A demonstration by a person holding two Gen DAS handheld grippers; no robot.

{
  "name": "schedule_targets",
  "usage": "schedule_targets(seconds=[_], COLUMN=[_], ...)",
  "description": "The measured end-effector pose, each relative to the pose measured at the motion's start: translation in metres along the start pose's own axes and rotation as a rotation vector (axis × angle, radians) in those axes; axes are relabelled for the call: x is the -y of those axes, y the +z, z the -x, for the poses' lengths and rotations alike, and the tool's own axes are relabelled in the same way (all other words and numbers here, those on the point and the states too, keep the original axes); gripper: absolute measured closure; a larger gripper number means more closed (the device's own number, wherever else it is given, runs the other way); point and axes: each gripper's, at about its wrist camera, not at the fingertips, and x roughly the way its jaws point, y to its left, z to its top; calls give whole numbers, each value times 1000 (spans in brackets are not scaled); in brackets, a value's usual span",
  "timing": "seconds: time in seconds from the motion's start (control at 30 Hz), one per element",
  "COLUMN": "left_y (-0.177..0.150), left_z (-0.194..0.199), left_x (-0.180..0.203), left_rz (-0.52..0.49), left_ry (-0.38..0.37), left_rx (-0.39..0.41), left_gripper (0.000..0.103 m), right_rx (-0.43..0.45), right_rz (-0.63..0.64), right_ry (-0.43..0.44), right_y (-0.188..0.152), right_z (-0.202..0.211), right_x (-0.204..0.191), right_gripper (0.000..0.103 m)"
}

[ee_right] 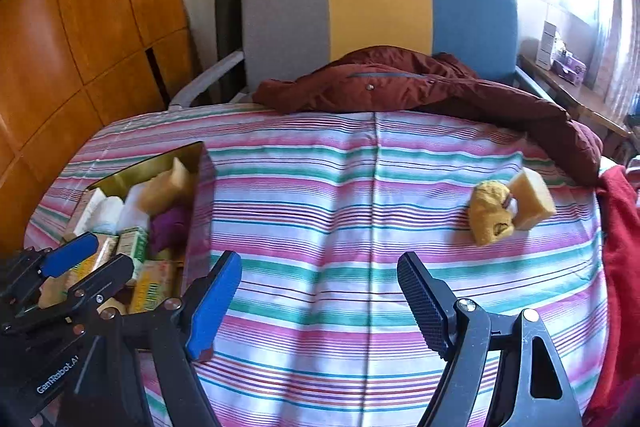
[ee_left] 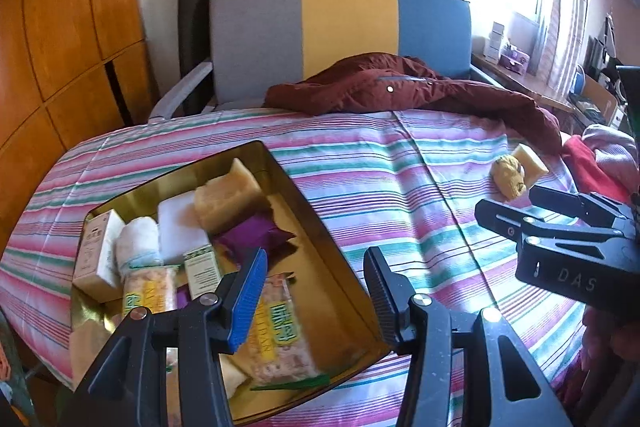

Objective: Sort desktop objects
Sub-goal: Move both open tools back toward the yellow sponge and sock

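Sort looks mostly done: gold tin box (ee_left: 320,227) under and left of the left gripper (ee_left: 316,291) already holds soap blocks, cartons and snack packs. Left over are the yellow cloth bundle (ee_right: 490,213) and the sponge block (ee_right: 532,197) touching it. Both sit ahead-right of the right gripper (ee_right: 320,303), over bare striped cloth (ee_right: 320,187). Right jaws wide, left jaws partly apart, both empty; maroon jacket (ee_right: 440,87) crowds the far edge behind them.

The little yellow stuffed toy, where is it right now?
The little yellow stuffed toy lies on the striped cloth, far right in both views, touching a pale yellow sponge block, well away from the gold tin box on the left.
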Motion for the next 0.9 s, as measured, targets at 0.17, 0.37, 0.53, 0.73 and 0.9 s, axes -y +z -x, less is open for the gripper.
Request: schedule_targets(seconds=[0.17,0.37,0.53,0.73,0.9], left_y=[3,6,6,7,10], left_z=[-6,-12,-15,-19,-23], left_x=[13,29,40,49,57], left_rz=[-22,-57,-74,-84,-95], left_ry=[-16,-35,-46,-58,-67], left_rx=[-6,-14,-20,-33,-37], left_gripper=[52,52,52,52,52], right_rx=[-5,-14,-19,-24,-35], right_rz=[-14,-36,-48,-48,-111], right_ry=[-36,-69,-110,-143,-122], right_y=[3,5,4,6,10], right_z=[0,1,4,7,11], right_x=[21,46,67,86,116], right_gripper=[22,22,22,22,22])
